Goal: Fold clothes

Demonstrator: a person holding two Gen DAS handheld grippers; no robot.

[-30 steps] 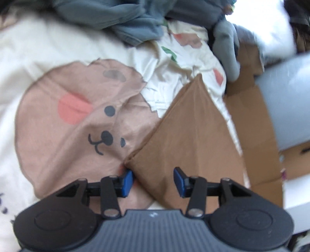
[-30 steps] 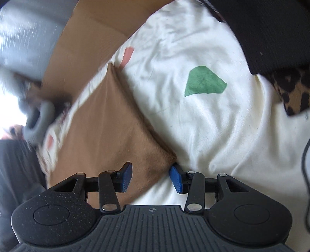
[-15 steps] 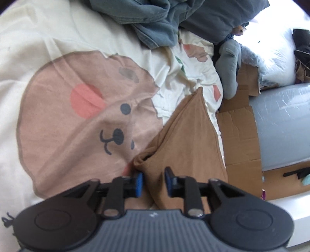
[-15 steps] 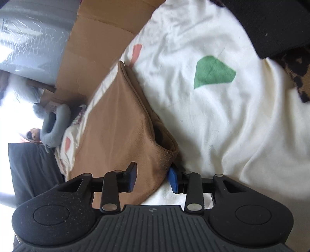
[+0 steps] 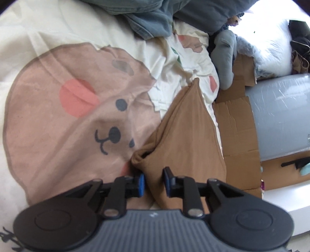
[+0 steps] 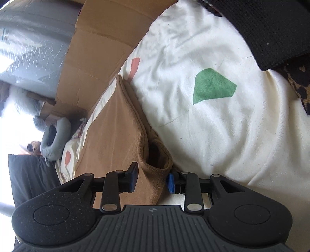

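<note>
R view: green patch [image 6: 213,85] (unseen left).

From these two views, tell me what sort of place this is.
Probably a bedroom: a cream bear-print duvet serves as the work surface, a white pillow lies at its far end, and clothes are heaped on it.

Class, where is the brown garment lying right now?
The brown garment lies on the cream bedsheet, beside the cardboard, one near corner between each gripper's fingers.

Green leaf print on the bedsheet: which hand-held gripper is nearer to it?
Right. The right hand-held gripper holds the brown garment just beside the green leaf print; the left hand-held gripper grips the garment's other corner by the bear print.
</note>
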